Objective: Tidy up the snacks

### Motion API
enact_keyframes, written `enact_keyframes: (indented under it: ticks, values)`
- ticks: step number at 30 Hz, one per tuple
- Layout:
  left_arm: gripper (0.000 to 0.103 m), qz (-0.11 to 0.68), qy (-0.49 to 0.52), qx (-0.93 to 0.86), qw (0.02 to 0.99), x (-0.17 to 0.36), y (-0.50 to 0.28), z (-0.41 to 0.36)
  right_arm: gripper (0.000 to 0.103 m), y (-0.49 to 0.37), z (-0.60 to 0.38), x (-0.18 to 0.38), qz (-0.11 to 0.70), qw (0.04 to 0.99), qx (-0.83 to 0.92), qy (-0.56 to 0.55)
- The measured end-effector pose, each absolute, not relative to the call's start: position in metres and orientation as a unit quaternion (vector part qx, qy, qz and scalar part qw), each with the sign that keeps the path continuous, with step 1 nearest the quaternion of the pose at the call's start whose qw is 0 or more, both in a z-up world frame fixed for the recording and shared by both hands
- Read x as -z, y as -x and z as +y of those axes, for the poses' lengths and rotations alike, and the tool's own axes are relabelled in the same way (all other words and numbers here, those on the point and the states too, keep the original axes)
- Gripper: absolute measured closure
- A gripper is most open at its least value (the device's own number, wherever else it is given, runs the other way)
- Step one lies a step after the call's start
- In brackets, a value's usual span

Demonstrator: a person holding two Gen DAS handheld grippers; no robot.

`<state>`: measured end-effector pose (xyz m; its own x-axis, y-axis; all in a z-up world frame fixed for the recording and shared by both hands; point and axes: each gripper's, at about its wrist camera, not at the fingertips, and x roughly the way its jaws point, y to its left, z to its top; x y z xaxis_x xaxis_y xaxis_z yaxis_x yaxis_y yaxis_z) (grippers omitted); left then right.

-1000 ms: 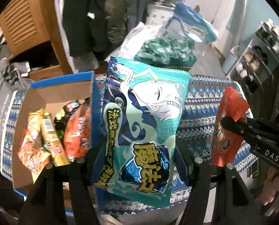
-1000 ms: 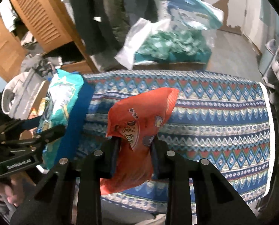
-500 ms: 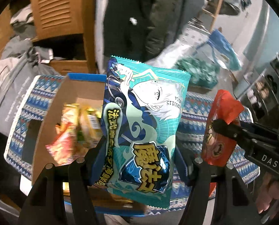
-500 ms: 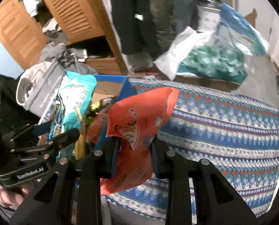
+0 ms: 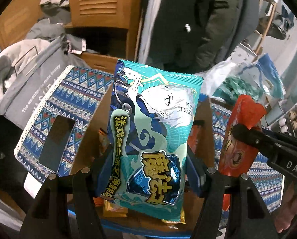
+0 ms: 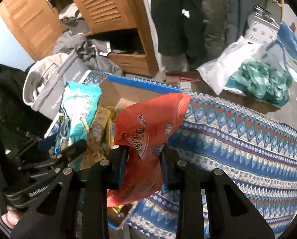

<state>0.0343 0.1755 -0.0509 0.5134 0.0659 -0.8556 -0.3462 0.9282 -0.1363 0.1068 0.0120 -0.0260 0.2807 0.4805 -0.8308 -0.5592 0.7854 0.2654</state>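
The left tool (image 5: 150,171) is clamped on one teal snack bag (image 5: 154,131), its jaws part-way apart with both pads pressed against the bag's lower sides. The bag stands upright and glossy, printed with a white-haired cartoon figure, yellow lettering and a date code near its right edge. It hangs above an open cardboard box (image 6: 128,94) with a blue rim, at about 6 o'clock from the box's far wall in the left wrist view. The right tool (image 6: 143,165) is pinched almost closed on one crumpled orange-red snack bag (image 6: 148,135) bearing a round label and small printed characters; it hangs at the box's right edge, at 3 o'clock from the teal bag. Inside the box lie several yellow and orange packets (image 6: 100,131), too jumbled to count. The box sits on a worktop covered by a blue patterned cloth (image 6: 238,139). At 1 o'clock beyond the worktop, one clear bag of green wrapped sweets (image 6: 258,79) rests on a carton.
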Motion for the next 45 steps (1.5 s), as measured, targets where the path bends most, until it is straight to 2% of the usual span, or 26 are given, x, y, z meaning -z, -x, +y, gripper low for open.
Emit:
enact_keyframes:
  ticks: [8, 13, 15, 18, 19, 32, 45]
  values:
    - [0.036, 0.488, 0.172, -0.131, 0.846, 0.063, -0.038, 0.192, 0.075, -0.114, 0.046, 0.036, 0.513, 0.792, -0.328, 0.056]
    - [0.033, 0.488, 0.174, -0.151, 0.842, 0.062, -0.037, 0.197, 0.068, -0.117, 0.057, 0.043, 0.513, 0.788, -0.337, 0.057]
    - [0.030, 0.487, 0.176, -0.155, 0.841, 0.062, -0.036, 0.200, 0.060, -0.119, 0.060, 0.044, 0.512, 0.789, -0.335, 0.057]
    - [0.026, 0.485, 0.178, -0.155, 0.842, 0.058, -0.033, 0.201, 0.037, -0.118, 0.060, 0.042, 0.507, 0.792, -0.335, 0.055]
    - [0.026, 0.483, 0.178, -0.153, 0.844, 0.056, -0.032, 0.201, 0.034, -0.117, 0.060, 0.041, 0.505, 0.794, -0.334, 0.054]
    - [0.024, 0.462, 0.173, -0.134, 0.860, 0.025, -0.013, 0.190, 0.032, -0.101, 0.042, 0.011, 0.475, 0.818, -0.320, 0.062]
    - [0.022, 0.439, 0.148, -0.114, 0.879, 0.001, -0.001, 0.170, 0.026, -0.070, 0.005, -0.022, 0.441, 0.839, -0.313, 0.061]
